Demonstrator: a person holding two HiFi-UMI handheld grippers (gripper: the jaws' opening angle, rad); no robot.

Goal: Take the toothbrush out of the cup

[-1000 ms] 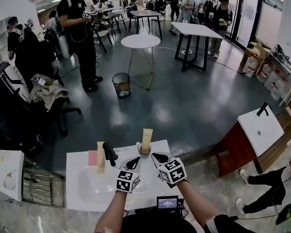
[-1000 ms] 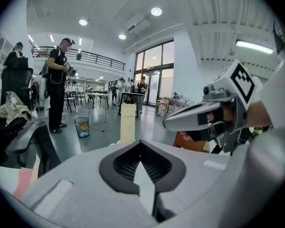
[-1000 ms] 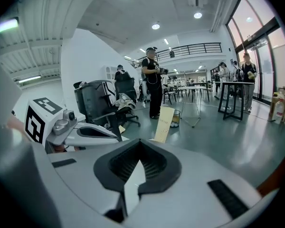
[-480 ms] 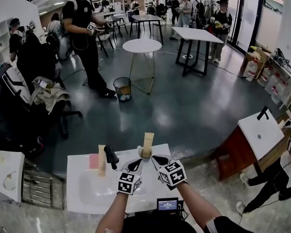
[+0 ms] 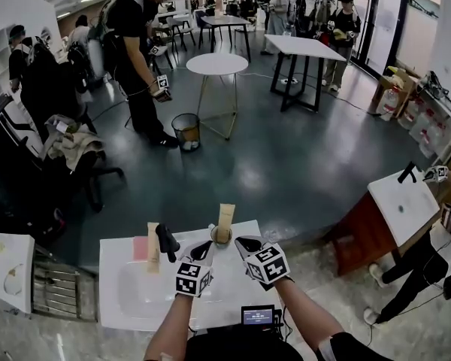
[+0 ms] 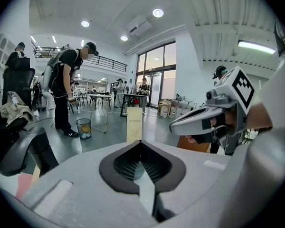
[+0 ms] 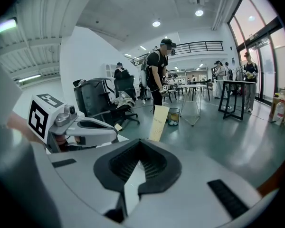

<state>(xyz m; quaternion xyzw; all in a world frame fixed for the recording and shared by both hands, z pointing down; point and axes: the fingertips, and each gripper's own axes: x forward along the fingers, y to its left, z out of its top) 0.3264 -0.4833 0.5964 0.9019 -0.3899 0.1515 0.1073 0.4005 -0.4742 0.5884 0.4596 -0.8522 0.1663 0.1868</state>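
Little has changed — the left gripper (image 5: 204,250) and the right gripper (image 5: 242,241) stay shut and empty just short of the cup (image 5: 221,238) on the bench (image 5: 114,263), so the boxed toothbrush (image 5: 225,216) stands in it untouched, the pull not yet begun.

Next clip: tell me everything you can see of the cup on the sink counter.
The cup is small, round and pale, its material unclear from here. It stands upright at the far edge of the white sink counter, just right of the black faucet. A tall beige carton stands in it, rising well above the rim. Only the carton visibly touches it.
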